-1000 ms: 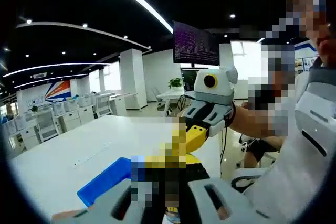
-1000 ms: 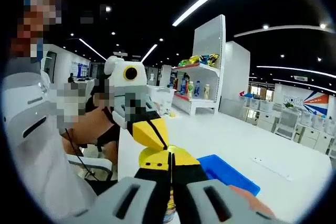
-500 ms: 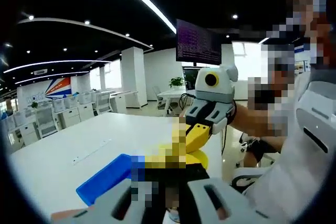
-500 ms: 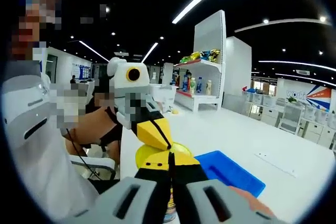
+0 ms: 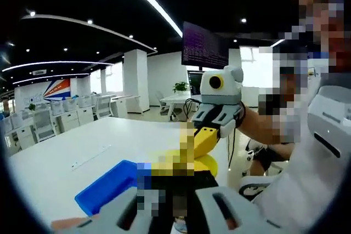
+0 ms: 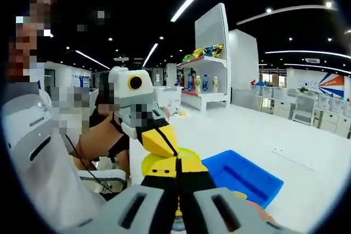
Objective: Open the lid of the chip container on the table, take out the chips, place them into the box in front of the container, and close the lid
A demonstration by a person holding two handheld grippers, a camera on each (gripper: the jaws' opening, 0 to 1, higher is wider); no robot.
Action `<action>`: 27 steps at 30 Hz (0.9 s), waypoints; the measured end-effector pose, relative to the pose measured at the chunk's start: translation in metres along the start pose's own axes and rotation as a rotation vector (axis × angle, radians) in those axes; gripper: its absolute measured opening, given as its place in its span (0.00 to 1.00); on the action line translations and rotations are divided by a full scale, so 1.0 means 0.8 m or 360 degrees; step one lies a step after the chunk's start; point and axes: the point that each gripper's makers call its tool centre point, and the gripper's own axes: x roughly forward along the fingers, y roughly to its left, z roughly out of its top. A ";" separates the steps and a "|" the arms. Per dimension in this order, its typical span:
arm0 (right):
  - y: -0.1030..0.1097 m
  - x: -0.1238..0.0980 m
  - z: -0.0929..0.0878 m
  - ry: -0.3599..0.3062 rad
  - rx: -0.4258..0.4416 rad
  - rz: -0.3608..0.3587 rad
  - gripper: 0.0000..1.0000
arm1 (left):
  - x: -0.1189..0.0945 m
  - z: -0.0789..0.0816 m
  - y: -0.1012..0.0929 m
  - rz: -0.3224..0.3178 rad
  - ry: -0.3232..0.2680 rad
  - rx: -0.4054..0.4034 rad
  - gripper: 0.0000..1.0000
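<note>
The chip container's round yellow lid (image 5: 204, 164) (image 6: 164, 163) sits just beyond my jaws in both views. A sliver of the can (image 6: 177, 224) shows low between the right gripper's fingers. My right gripper (image 6: 178, 164) is shut, its black-and-yellow tips pinched on the lid's near rim. My left gripper (image 5: 176, 182) is also shut at the lid, partly hidden by a mosaic patch. Each gripper faces the other across the lid: the right gripper (image 5: 204, 142) reaches in from the right, the left gripper (image 6: 159, 141) from the left. The blue box (image 5: 107, 189) (image 6: 244, 175) lies open on the white table beside the can.
The white table (image 5: 71, 154) (image 6: 274, 141) stretches far behind the box. A person in a white sleeve (image 5: 323, 152) (image 6: 38, 157) stands close by. Store shelves (image 6: 205, 86) with goods and a hanging monitor (image 5: 205, 46) are far off.
Both views have shifted slightly, and the blue box now looks a little larger and nearer. Both grippers stay shut at the lid.
</note>
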 end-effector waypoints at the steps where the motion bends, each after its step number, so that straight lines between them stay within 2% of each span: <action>1: -0.001 0.000 0.000 0.0004 0.0023 0.0002 0.00 | 0.000 0.000 0.001 -0.0002 -0.0011 -0.0015 0.00; 2: -0.001 0.000 -0.001 0.0006 0.0029 0.0004 0.00 | 0.000 0.001 0.001 -0.0009 -0.0042 -0.0082 0.00; 5: -0.002 -0.001 -0.001 -0.0012 0.0128 0.0005 0.00 | -0.003 0.001 0.003 -0.0033 -0.0084 -0.0128 0.00; 9: -0.007 -0.004 -0.001 -0.0018 0.0264 0.0001 0.00 | -0.004 0.002 0.004 -0.0045 -0.0090 -0.0159 0.00; 13: -0.006 -0.006 -0.003 -0.0040 0.0272 -0.0014 0.00 | -0.005 0.001 0.004 -0.0048 -0.0085 -0.0166 0.00; 18: -0.003 -0.006 0.000 -0.0053 0.0163 -0.0036 0.00 | -0.005 0.003 0.004 -0.0046 -0.0088 -0.0206 0.01; 22: -0.003 -0.005 0.000 -0.0039 0.0153 -0.0035 0.00 | -0.005 0.001 0.003 -0.0032 -0.0058 -0.0162 0.01; 26: -0.004 -0.007 0.000 -0.0091 0.0184 -0.0037 0.01 | -0.006 0.003 0.005 -0.0044 -0.0159 -0.0149 0.02; 27: -0.003 -0.007 0.001 -0.0120 0.0177 -0.0036 0.01 | -0.004 0.006 0.008 -0.0014 -0.0213 -0.0060 0.02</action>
